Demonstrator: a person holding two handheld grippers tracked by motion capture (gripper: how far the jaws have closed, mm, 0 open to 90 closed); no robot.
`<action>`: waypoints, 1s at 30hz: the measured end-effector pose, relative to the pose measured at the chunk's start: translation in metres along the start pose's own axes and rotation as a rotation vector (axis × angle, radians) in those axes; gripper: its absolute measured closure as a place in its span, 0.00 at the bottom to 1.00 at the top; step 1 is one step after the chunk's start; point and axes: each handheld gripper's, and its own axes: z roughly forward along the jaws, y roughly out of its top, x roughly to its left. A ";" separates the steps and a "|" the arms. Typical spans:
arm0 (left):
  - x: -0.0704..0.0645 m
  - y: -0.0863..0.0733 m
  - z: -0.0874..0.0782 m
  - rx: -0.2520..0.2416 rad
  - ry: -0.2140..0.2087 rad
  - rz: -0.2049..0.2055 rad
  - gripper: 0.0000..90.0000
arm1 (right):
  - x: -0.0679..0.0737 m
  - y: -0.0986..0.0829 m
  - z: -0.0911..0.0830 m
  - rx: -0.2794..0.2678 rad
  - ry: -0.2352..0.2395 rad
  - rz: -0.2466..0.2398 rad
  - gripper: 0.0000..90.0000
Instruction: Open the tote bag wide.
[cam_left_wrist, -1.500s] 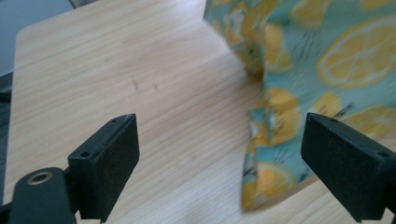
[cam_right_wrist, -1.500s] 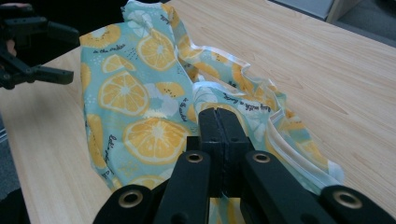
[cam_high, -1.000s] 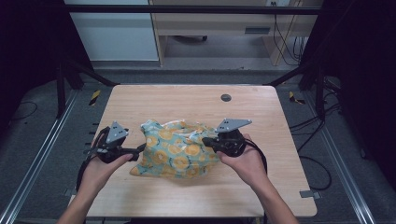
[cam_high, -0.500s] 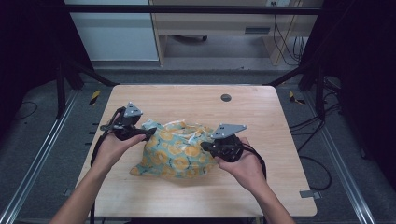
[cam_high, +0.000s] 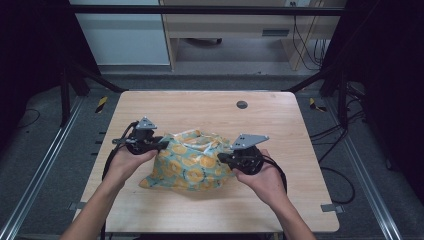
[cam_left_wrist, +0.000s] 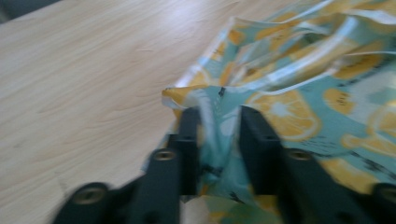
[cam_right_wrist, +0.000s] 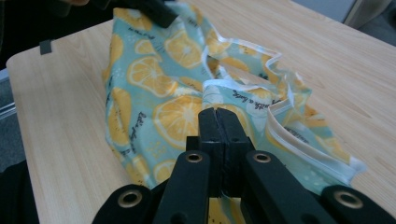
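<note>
A teal cloth printed with orange slices lies crumpled in the middle of the wooden table. My left gripper is at the cloth's upper left edge. In the left gripper view its jaws stand close together with a gathered fold of the cloth pinched between them. At the cloth's right side, my right gripper is shut. In the right gripper view its jaws are pressed together on a white-hemmed edge of the cloth. The left gripper shows at the cloth's far corner there.
A small dark round disc sits on the far part of the table. Bare wood surrounds the cloth on all sides. Dark metal frame posts and cables stand beyond the table's edges.
My left gripper has moved from the cloth's near left side up to its upper left edge and closed on a fold. The right gripper shifted slightly towards me, still holding the cloth.
</note>
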 end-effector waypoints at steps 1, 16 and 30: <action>-0.002 -0.002 -0.001 0.003 -0.005 0.010 0.87 | -0.002 0.000 -0.001 -0.004 -0.004 0.004 1.00; -0.024 -0.025 -0.049 -0.197 0.003 0.057 0.99 | -0.006 0.000 -0.031 -0.080 -0.052 0.000 1.00; -0.043 -0.065 -0.091 -0.344 -0.102 0.030 1.00 | 0.000 -0.023 -0.053 -0.116 -0.054 0.023 1.00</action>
